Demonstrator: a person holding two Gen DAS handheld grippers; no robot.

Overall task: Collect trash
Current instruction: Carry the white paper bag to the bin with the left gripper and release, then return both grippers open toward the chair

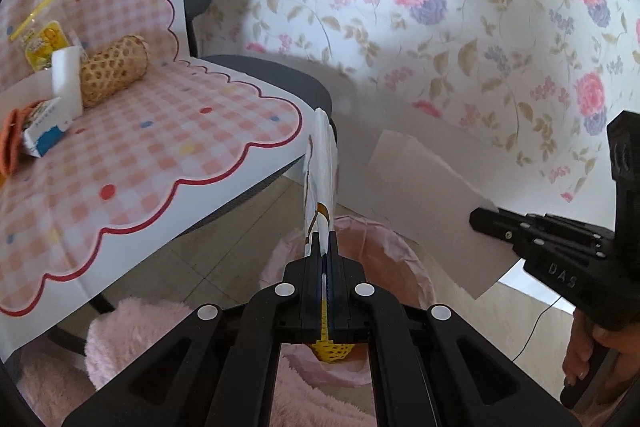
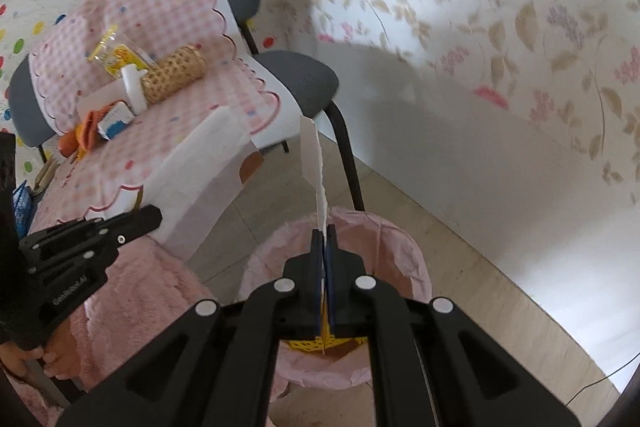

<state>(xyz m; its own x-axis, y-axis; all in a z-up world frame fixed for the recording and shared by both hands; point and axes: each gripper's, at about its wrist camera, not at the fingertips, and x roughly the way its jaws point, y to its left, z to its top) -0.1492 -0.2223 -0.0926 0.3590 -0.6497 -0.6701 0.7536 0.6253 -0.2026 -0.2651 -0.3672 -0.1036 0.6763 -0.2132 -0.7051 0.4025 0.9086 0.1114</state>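
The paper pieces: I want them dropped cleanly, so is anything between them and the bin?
Nothing visible is in the way. The left hand-held gripper and the right hand-held gripper each pinch a paper piece over the open pink-lined bin; the chair and the cloth-covered surface stand aside.

Two torn sheets hanging over a lined bin beside a covered surface

The bin [image 2: 340, 291] is standing on the floor, right of the surface [image 1: 168, 147] and before the wall. Each gripper's jaws are pinching a paper piece [image 1: 322, 167] [image 2: 314, 155] above it. On the surface, a woven basket [image 1: 114, 69] is lying right of a small carton [image 1: 44, 131]; a chair [image 2: 296, 75] is standing behind.
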